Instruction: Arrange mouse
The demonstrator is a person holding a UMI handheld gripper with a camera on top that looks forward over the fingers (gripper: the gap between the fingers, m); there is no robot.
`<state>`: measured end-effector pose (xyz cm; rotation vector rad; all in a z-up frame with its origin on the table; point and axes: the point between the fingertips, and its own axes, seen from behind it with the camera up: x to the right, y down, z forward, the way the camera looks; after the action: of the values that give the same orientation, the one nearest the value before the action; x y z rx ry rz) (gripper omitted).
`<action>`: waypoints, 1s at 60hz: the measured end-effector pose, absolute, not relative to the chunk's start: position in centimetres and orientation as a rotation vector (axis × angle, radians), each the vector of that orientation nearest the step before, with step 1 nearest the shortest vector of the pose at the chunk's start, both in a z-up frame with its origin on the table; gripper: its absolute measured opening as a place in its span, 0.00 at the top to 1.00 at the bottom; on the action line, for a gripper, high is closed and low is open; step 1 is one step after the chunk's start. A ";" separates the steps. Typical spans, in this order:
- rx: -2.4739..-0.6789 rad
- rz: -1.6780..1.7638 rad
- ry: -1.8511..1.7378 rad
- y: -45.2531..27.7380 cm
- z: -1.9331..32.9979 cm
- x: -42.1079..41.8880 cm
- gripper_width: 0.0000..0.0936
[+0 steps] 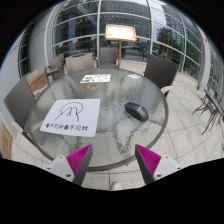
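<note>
A dark computer mouse point(134, 111) lies on a round glass table point(110, 140), right of a white mouse mat point(73, 117) printed with a black logo and lettering. My gripper point(113, 163) is held above the table's near edge, well short of the mouse. Its two fingers with magenta pads point(79, 158) stand wide apart and hold nothing. The mouse is beyond the fingers, slightly to the right.
Grey chairs stand round the table at the left point(20, 100), far left point(77, 62) and far right point(160, 68). A paper sheet point(96, 78) lies on the table's far side. A wooden stand point(120, 36) and glass building walls are behind. Paved floor lies below.
</note>
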<state>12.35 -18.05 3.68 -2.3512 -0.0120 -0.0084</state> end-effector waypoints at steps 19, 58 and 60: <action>-2.371 -0.093 -0.038 -7.4 -0.4 22.6 0.08; -2.410 -0.053 0.023 3.6 -1.8 25.6 0.59; -2.424 -0.045 0.036 3.6 -1.8 25.5 0.63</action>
<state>25.55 3.60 -1.78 -2.4242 0.0362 -0.0450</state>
